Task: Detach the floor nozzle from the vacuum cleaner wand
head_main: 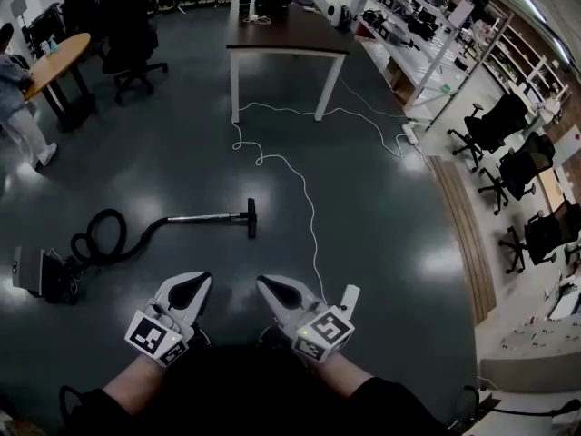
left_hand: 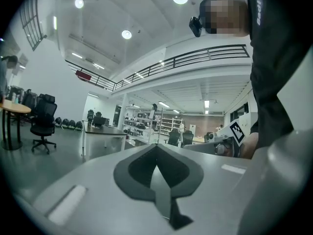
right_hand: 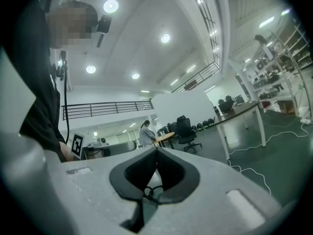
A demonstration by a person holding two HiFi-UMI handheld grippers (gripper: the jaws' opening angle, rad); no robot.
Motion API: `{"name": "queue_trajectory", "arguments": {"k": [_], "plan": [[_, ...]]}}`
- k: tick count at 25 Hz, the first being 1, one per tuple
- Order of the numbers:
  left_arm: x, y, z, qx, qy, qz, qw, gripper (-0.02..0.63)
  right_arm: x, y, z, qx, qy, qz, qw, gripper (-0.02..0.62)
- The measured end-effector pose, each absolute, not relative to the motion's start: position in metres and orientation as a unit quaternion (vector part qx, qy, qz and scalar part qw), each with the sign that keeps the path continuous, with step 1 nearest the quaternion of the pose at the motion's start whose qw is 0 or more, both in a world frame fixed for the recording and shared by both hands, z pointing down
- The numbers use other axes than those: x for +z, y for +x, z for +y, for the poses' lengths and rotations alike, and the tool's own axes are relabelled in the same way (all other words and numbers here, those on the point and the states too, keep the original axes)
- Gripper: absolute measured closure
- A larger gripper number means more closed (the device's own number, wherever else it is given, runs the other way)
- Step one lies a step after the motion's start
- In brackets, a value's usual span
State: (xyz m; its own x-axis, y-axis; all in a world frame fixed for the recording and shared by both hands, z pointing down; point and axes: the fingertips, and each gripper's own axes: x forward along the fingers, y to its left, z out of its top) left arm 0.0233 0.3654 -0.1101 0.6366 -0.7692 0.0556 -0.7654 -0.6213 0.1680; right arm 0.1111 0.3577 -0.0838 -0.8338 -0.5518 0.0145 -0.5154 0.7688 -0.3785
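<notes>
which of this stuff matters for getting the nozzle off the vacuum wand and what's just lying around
For the job: floor nozzle, wand, hose, left gripper, right gripper.
Lying about: white cable, table, office chairs.

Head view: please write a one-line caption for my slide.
Left gripper and right gripper, both shut and empty; ahead on the floor lies the wand, floor nozzle attached.

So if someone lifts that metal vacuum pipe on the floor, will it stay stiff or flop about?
The wand lies dead straight, so it probably stays rigid. The black hose behind it lies in loose loops, so that part would likely sag and drag. The floor nozzle sits crosswise at the tip, so that end may dip or swing.
</notes>
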Motion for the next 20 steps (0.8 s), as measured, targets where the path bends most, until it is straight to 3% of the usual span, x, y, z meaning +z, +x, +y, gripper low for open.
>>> {"name": "queue_trajectory", "arguments": {"k": [7, 20], "plan": [[-0.117, 0.041, 0.335, 0.001, 0.892, -0.447, 0.073, 0.604, -0.074, 0.138, 0.33, -0.203, -0.269, 0.94, 0.047, 0.597], [-0.076, -0.062, 0.192, -0.033, 0.879, -0.464, 0.105, 0.604, -0.053, 0.063, 0.221, -0.223, -0.286, 0.932, -0.019, 0.597]]}}
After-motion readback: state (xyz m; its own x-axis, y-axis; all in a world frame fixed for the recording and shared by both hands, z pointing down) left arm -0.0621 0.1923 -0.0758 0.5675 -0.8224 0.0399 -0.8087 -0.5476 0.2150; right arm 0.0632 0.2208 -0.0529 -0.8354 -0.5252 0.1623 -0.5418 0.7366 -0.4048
